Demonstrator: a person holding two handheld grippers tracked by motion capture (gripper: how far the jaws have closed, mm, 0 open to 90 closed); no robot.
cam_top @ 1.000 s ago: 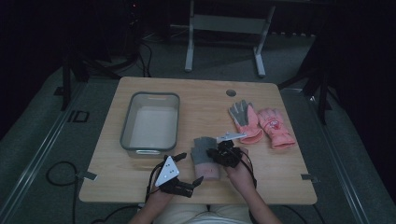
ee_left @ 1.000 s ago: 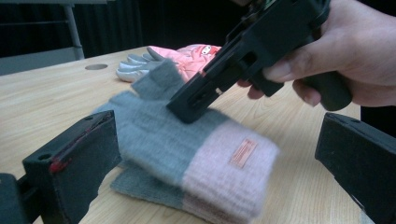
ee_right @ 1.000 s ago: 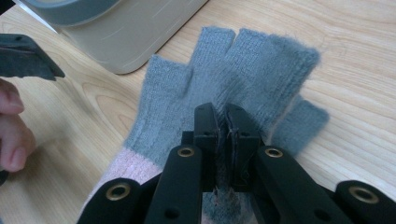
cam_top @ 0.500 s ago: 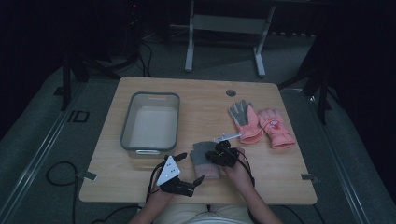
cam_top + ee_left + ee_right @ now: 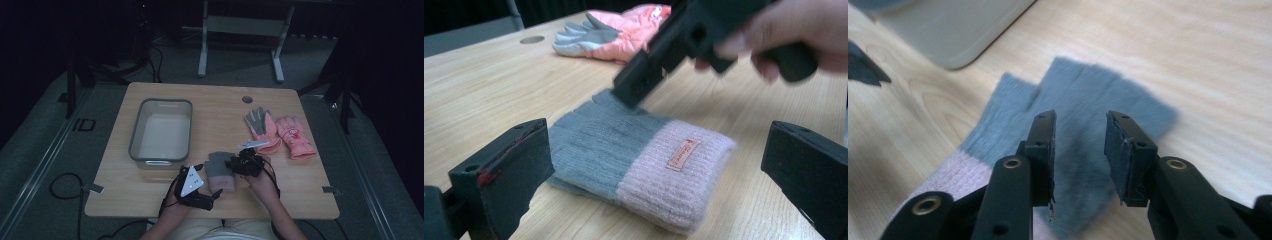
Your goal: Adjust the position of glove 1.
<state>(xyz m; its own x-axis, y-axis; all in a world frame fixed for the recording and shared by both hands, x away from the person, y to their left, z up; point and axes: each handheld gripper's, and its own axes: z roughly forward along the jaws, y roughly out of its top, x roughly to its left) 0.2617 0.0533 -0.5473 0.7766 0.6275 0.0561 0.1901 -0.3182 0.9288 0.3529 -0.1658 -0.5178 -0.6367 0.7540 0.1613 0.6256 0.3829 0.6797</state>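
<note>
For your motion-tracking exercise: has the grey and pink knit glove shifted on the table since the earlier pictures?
No. The knit glove lies in the same spot, just right of the near corner of the tray.

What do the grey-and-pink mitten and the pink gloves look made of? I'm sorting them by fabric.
The mitten looks like soft ribbed knit, probably wool or acrylic: fuzzy matte surface, ribbed pink cuff with a small sewn tag. The pink gloves look like smooth, padded synthetic shell, likely nylon or polyester; one shows a grey palm, possibly a grip fabric.
</note>
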